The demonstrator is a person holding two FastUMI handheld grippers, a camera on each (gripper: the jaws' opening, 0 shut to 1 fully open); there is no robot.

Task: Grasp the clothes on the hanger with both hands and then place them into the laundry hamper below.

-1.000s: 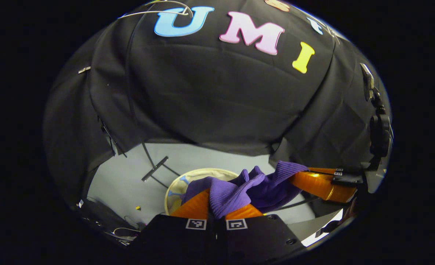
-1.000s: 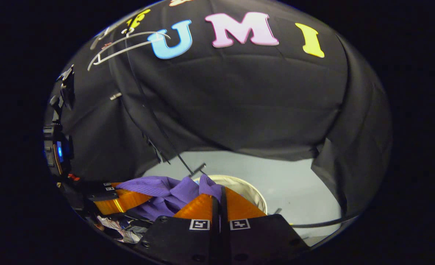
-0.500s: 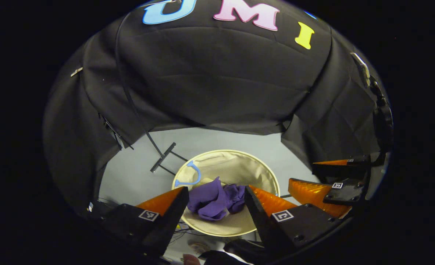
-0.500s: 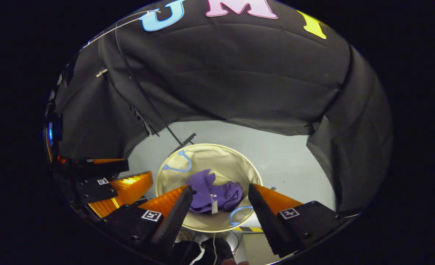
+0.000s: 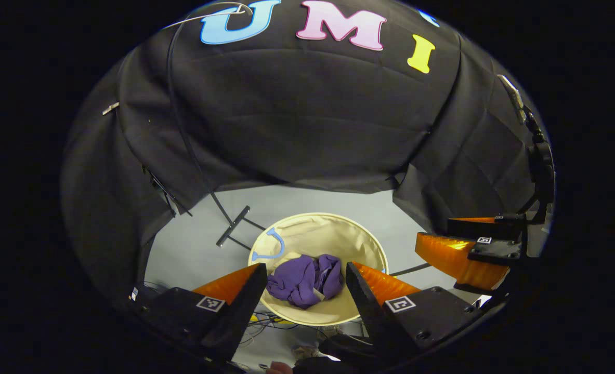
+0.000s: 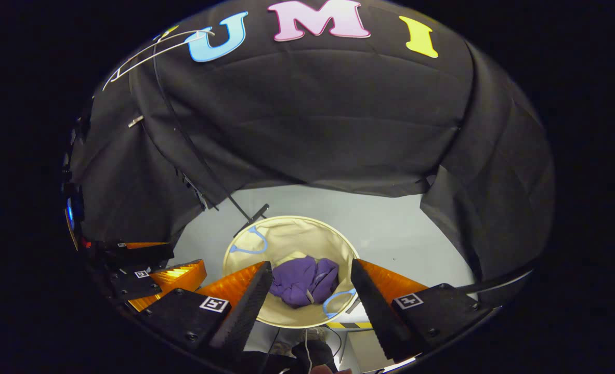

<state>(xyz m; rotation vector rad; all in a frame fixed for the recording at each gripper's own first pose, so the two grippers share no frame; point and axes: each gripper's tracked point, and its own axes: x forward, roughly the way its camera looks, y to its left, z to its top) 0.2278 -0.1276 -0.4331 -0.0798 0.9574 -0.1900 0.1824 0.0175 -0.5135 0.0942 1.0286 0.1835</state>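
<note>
Dropped since a second ago: purple garment [image 5: 303,280] let go by both grippers, now crumpled at the bottom of the laundry hamper [image 5: 362,244]. Placing step judged done; only withdrawal left. Left of the hamper, left gripper [image 5: 302,283] spread wide, holding nothing. Inside the hamper, just the garment [image 6: 304,281], with blue handles [image 6: 247,241] at the rim [image 6: 286,221]. Right of the hamper, right gripper [image 6: 310,283] likewise wide open and empty. Up by the wall, bare white hanger [image 6: 151,49].

Dim booth; pale grey floor [image 5: 198,244] brightly lit from overhead. Glare on ribbed gripper finger [image 5: 442,254]. Strong fisheye bending at edges; centre sharp, no blur.
</note>
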